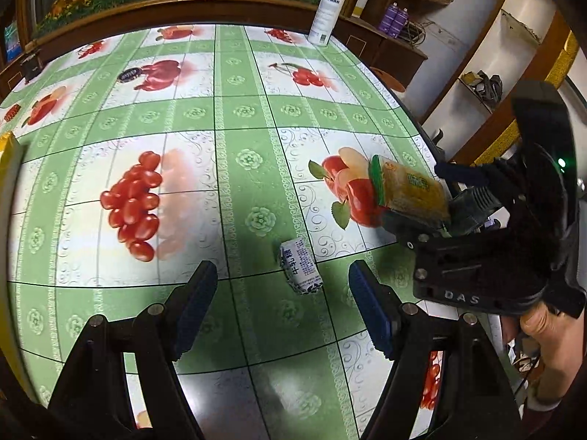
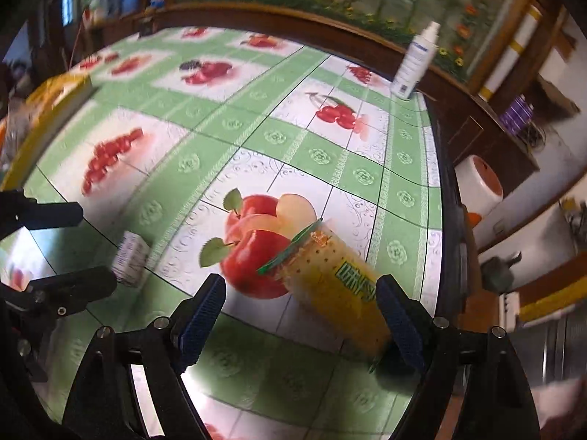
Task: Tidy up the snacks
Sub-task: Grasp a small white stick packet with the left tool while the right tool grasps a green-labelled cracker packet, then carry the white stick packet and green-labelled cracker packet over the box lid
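Observation:
A small white candy packet [image 1: 301, 271] [image 2: 130, 258] lies on the green fruit-print tablecloth [image 1: 249, 110]. My left gripper [image 1: 283, 269] hangs over it, open, with the packet just ahead between the blue pads and touching neither. A yellow snack packet with a green sealed end [image 2: 330, 278] [image 1: 411, 190] lies near the table's right edge. My right gripper [image 2: 301, 286] straddles it with jaws wide; the packet sits close against the right pad [image 2: 400, 322] and far from the left pad. In the left wrist view the right gripper [image 1: 416, 194] shows around that packet, held by a hand [image 1: 550, 333].
A white spray bottle [image 1: 326, 11] [image 2: 414, 62] stands at the table's far right corner. A yellow box [image 1: 7, 161] [image 2: 55, 99] sits at the left edge. Beyond the table's right edge [image 2: 445, 220] are a white and orange stool [image 2: 477, 183] and shelves.

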